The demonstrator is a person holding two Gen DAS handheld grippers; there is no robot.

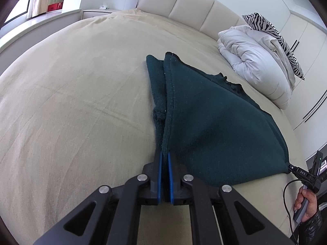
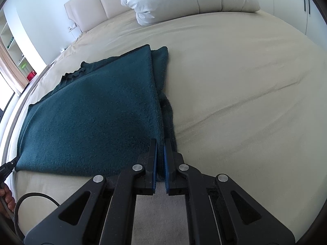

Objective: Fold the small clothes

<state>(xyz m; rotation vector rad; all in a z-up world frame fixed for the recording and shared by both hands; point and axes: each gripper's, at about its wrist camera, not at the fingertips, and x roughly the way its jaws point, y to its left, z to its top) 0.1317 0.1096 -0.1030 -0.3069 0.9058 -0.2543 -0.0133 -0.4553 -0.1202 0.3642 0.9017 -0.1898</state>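
A dark teal knitted sweater point(image 1: 214, 118) lies spread on the beige bed, with a sleeve folded along each side edge. In the left wrist view my left gripper point(image 1: 164, 153) is shut on the sweater's near left corner, knit pinched between its blue pads. At the far right of that view my right gripper point(image 1: 291, 168) bites the near right corner, a hand point(image 1: 306, 204) holding its handle. The right wrist view shows the sweater point(image 2: 98, 112) with my right gripper point(image 2: 160, 143) shut on its near right edge. The left gripper point(image 2: 11, 164) touches the opposite corner.
The beige bedsheet point(image 1: 71, 102) stretches wide to the left of the sweater. A white duvet roll point(image 1: 255, 65) and a zebra-print pillow point(image 1: 271, 32) sit by the padded headboard point(image 1: 184, 2). A cable point(image 2: 30, 198) loops near the bed's front edge.
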